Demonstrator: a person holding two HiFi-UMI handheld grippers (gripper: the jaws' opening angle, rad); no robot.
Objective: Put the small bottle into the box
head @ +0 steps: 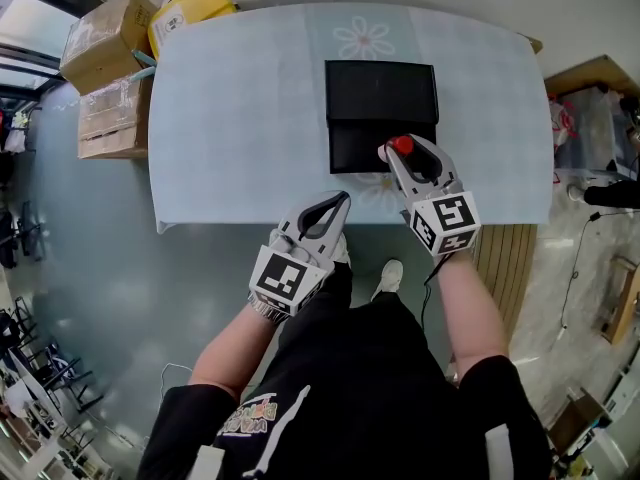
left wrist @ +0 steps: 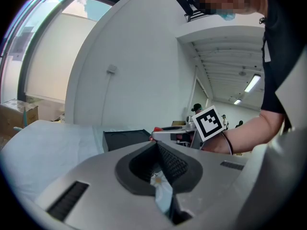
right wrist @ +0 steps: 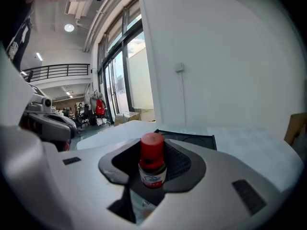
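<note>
Right tongs (head: 392,152) are clamped on the bottle (head: 402,145). In the right gripper view the tongs (right wrist: 152,169) pinch the bottle (right wrist: 152,163) low on its body. It stands upright: red cap on top, white label with red print below.

From the head view, the bottle sits over the near part of the box (head: 380,93), at its front edge. I can't tell whether it touches the box or hangs above it.

The box is black, flat and lies mid-bench. It also shows ahead of the bottle in the right gripper view (right wrist: 192,138) and off to the left in the left gripper view (left wrist: 125,139).

Left tongs (head: 343,200) are fully closed with nothing between them. The left gripper view shows the ribbed pads (left wrist: 170,161) pressed together at the tips (left wrist: 157,145). They sit at the bench's near edge, clear of the box and well left of the right tongs.

The bench (head: 240,118) has a pale blue cloth with flower prints.

Cartons (head: 105,38) are stacked on the floor off the far left corner, next to one yellow box (head: 190,3).
</note>
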